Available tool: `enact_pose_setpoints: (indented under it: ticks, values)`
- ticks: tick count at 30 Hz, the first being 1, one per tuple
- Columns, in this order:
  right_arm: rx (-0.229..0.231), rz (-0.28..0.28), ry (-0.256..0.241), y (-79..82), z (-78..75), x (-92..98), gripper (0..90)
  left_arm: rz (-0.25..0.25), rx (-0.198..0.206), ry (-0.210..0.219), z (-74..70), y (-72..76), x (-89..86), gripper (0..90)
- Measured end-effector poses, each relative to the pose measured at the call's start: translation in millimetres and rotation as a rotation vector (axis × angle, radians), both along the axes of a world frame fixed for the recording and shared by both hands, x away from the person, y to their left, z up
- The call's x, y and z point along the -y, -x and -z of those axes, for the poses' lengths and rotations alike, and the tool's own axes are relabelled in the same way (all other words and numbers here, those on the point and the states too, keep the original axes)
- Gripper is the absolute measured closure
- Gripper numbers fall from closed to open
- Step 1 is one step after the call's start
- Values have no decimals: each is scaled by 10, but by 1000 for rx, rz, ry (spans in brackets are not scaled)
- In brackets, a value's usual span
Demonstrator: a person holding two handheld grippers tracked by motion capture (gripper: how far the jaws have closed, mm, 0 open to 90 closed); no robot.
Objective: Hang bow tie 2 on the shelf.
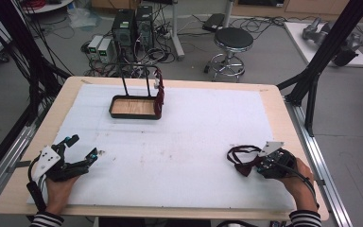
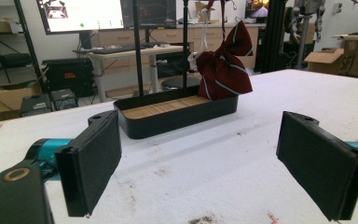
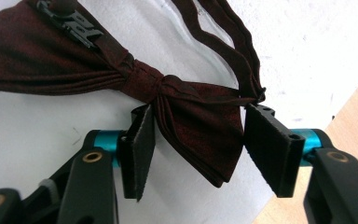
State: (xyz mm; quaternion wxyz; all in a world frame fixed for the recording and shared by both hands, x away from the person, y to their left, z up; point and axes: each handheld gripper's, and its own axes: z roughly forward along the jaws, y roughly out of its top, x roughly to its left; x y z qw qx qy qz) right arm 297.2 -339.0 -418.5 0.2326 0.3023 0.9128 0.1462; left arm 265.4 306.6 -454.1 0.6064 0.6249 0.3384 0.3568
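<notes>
I am counting two bow ties: one point(image 3: 186, 100) is lying on the white mat between my right gripper's point(image 3: 196, 140) open jaws, one striped point(image 2: 226, 70) is hanging over the tray point(image 2: 177, 119). My left gripper point(image 2: 200, 163) is resting open, holding nothing.

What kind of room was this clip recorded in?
Most likely a robotics lab or data-collection workspace. Desktop computer towers and loose cables sit on the floor behind the table, a monitor stands on a desk, and black metal framing surrounds the work area.
</notes>
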Motion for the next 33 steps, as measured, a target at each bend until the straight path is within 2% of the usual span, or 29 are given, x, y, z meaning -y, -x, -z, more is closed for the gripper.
enact_pose_setpoints:
  ticks: [5, 9, 13, 17, 20, 22, 25, 28, 33]
  values:
    - [-20, 38, -39, -18, 3, 20, 485, 1, 0, -2, -1, 0, 0, 143]
    - [-49, 37, -64, -31, -5, 34, 594, -1, 2, 0, 0, 1, 1, 144]
    - [-52, 46, -68, -54, -4, 32, 648, -1, 2, 1, 1, 1, 0, 144]
    - [-49, 72, -64, -65, -6, 32, 758, -1, 2, 1, 0, 1, 0, 144]
    - [-55, 82, -65, -72, 2, 27, 802, -1, 1, 3, 1, 0, 0, 144]
    - [-51, 87, -66, -72, 1, 24, 778, -1, 1, 3, 1, 0, 0, 143]
    - [-46, 77, -74, -70, 1, 23, 685, -1, 2, 3, 1, 0, 0, 144]
    - [-40, 75, -73, -69, -2, 20, 646, -1, 1, 3, 1, 0, 0, 144]
    - [-29, 66, -124, -56, -33, 33, 530, -1, 2, 0, 0, 0, 1, 144]
